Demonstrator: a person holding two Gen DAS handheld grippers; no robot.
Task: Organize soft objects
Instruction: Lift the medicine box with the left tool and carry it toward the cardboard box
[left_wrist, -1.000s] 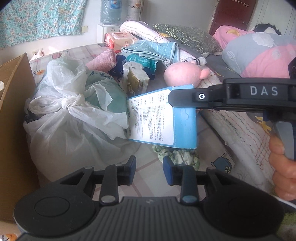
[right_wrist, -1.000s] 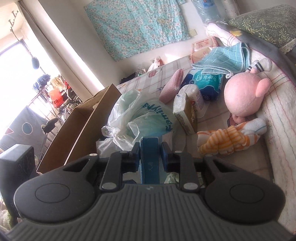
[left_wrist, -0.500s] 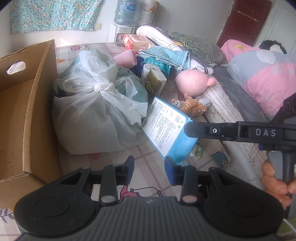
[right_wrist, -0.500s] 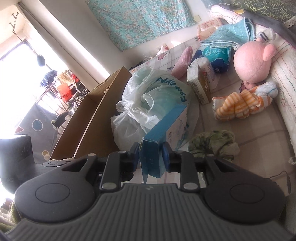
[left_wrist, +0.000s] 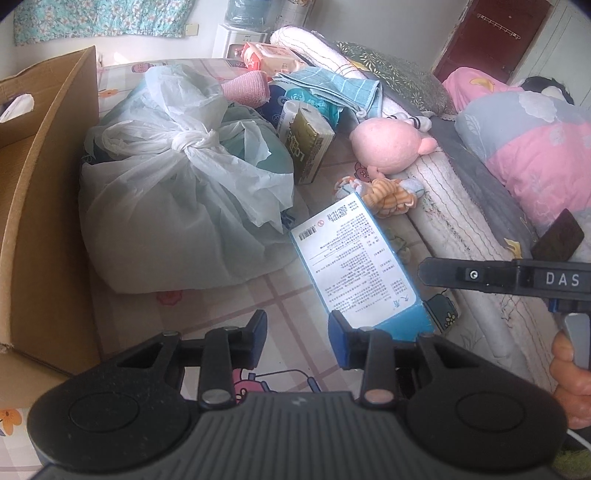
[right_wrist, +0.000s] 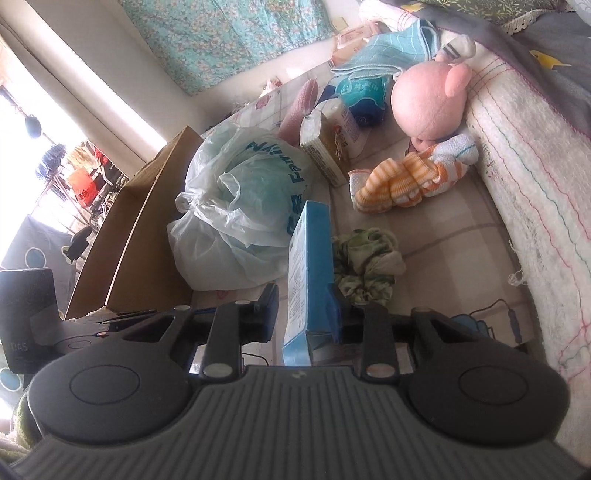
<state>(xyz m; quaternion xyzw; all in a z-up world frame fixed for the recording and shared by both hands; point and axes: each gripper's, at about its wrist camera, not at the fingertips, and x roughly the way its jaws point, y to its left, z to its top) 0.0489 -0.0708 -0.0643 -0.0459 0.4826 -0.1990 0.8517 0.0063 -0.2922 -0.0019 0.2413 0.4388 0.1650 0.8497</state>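
Note:
A blue and white tissue box (left_wrist: 354, 266) lies low over the patterned mat, and it also shows in the right wrist view (right_wrist: 310, 273). My right gripper (right_wrist: 306, 306) stands open around it, the box leaning on the right finger, the left finger apart from it. My left gripper (left_wrist: 297, 332) is open and empty, just left of the box's near end. A tied white plastic bag (left_wrist: 177, 184) sits beside an open cardboard box (left_wrist: 44, 206). A pink plush doll (left_wrist: 384, 147), an orange striped cloth (right_wrist: 406, 181) and a green scrunched cloth (right_wrist: 365, 258) lie nearby.
A yellow tissue pack (left_wrist: 308, 147), blue towel (left_wrist: 332, 86), pink roll (left_wrist: 247, 86) and wipes pack (left_wrist: 273, 61) crowd the far side. A rolled quilt (left_wrist: 461, 236) and bedding (left_wrist: 535, 147) bound the right.
The right gripper has lowered the tissue box toward the mat and opened its fingers. The left gripper has opened wider and pulled back a little.

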